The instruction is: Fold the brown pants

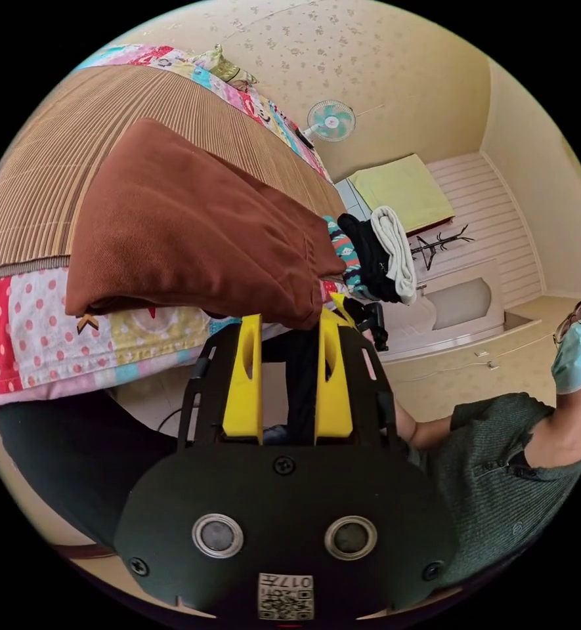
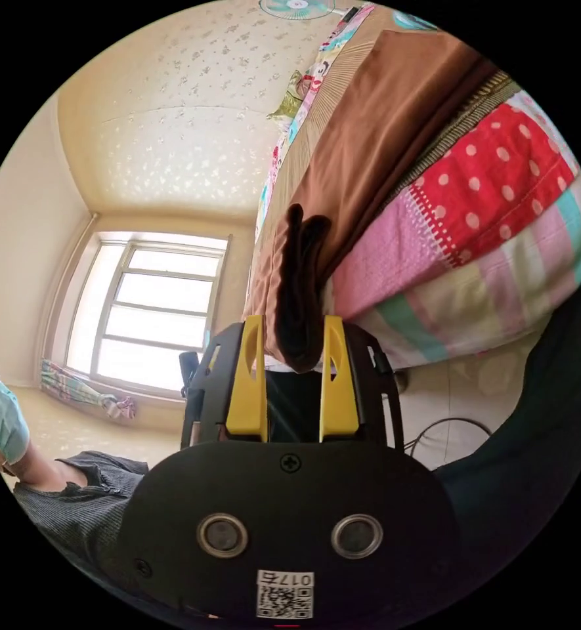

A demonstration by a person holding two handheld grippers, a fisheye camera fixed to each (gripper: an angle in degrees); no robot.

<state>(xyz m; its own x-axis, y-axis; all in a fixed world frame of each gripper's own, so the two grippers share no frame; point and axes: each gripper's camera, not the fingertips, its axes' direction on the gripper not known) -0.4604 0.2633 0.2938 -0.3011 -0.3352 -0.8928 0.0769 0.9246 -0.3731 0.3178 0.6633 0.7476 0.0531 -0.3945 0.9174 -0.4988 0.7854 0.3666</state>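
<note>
Left gripper view: the folded brown cloth pants point(image 1: 192, 230) are seen on the striped mat point(image 1: 54, 164) at the bed's edge. A corner hangs between the left claw's point(image 1: 289, 328) yellow jaws; contact cannot be confirmed.

Right gripper view: a bunched pants edge point(image 2: 300, 289) sits between the right claw's point(image 2: 293, 331) parted jaws, gaps visible either side.

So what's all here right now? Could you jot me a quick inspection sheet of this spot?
Surface: striped mat over a patchwork quilt on a bed.
Job's things: brown pants, folded, overhanging the bed edge.
Clutter: rolled clothes beyond the pants.
Grippers: left gripper and right gripper, jaws either side of the pants' edge; grip unclear.
Cables: a cable on the floor.
Surroundings: wall fan, window, a masked person.
</note>
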